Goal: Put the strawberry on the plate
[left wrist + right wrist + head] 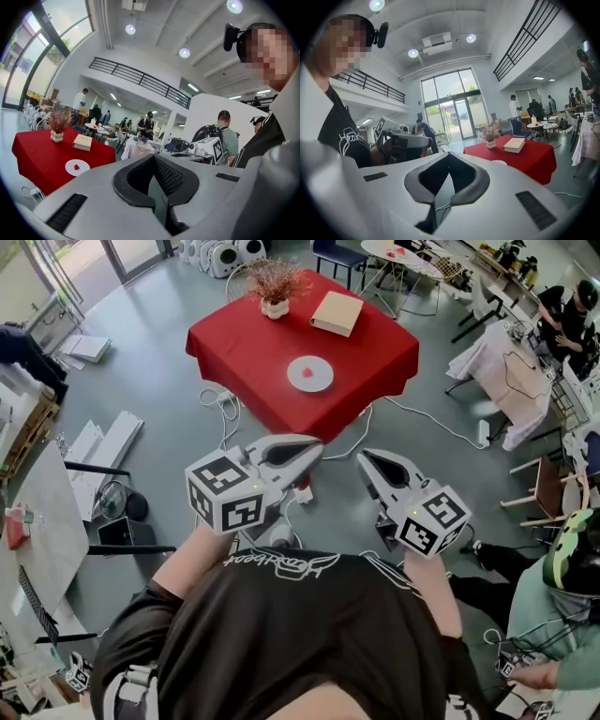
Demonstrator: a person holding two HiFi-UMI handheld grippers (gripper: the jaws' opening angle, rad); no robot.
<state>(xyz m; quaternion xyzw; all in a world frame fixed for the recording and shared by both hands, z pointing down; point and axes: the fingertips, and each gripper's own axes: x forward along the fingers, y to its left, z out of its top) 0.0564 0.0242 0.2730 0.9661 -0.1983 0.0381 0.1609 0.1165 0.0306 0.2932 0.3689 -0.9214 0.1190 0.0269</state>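
Black shirt [281, 634] fills the foreground. At twelve o'clock, well apart from the person, the strawberry [312, 371] lies on the white plate [298, 382]. The plate sits on the red table [234, 343], with a book [337, 312] at one o'clock beyond it. The left gripper [317, 449] and right gripper [364, 461] are both closed on nothing. The placing looks done; the table is best left unjostled.

A tabletop [246, 345] under a red cloth stands on the grey floor [169, 390]. Toward its near edge lies a white plate [296, 379] with the strawberry [310, 370] on it. Along the far edge stand a vase of dried flowers [275, 289] and a tan book [337, 312]. The left gripper [315, 448] and the right gripper [364, 458] are above the floor, well apart from the tabletop, with jaws together and empty.
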